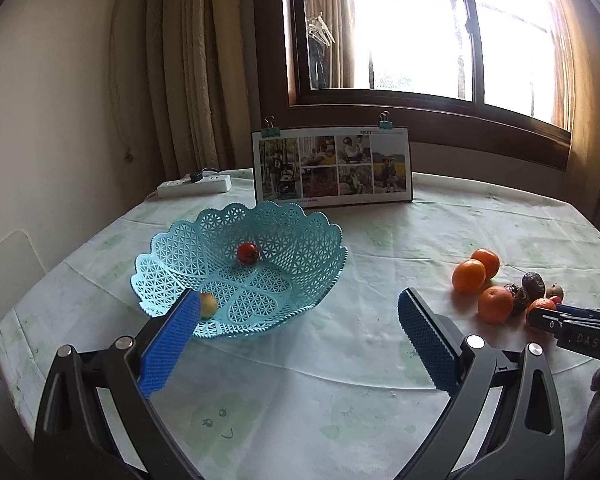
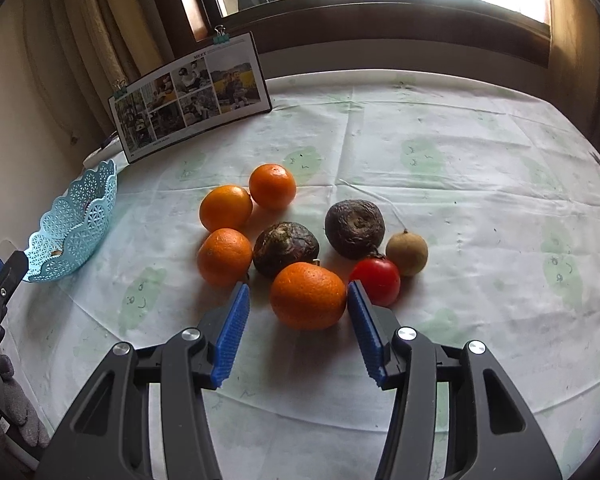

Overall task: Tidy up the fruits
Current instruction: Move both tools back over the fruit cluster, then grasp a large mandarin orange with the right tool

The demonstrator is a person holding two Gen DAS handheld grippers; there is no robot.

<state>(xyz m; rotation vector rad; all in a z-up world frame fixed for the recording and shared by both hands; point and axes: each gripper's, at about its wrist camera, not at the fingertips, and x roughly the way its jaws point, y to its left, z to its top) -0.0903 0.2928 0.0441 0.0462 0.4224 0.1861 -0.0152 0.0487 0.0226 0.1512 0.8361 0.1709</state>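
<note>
Blue ribbed pads of my right gripper (image 2: 298, 300) sit nearest, spread wide and holding nothing. Directly ahead, between the two tips, lies the closest orange (image 2: 308, 295); the right-hand pad is just beside its skin, the left-hand pad stands a little apart. It is roundish, with no long axis to line up on, so as I judge it a straight push forward and a squeeze should take it. My right gripper is by far the nearer one to this pile.

Crowding the orange are a red tomato (image 2: 376, 281) at its right, nearly touching, and a dark wrinkled fruit (image 2: 285, 249) just behind it. Three more oranges, a second dark fruit and a small brown fruit (image 2: 406, 253) lie beyond.

My left gripper (image 1: 300, 318) is also spread wide and empty, near the pale blue lattice basket (image 1: 300, 236), which stands well to the left of the pile. Inside the basket are a small red fruit (image 1: 247, 253) and, partly hidden behind my pad, what may be a yellow one (image 1: 208, 305).
</note>
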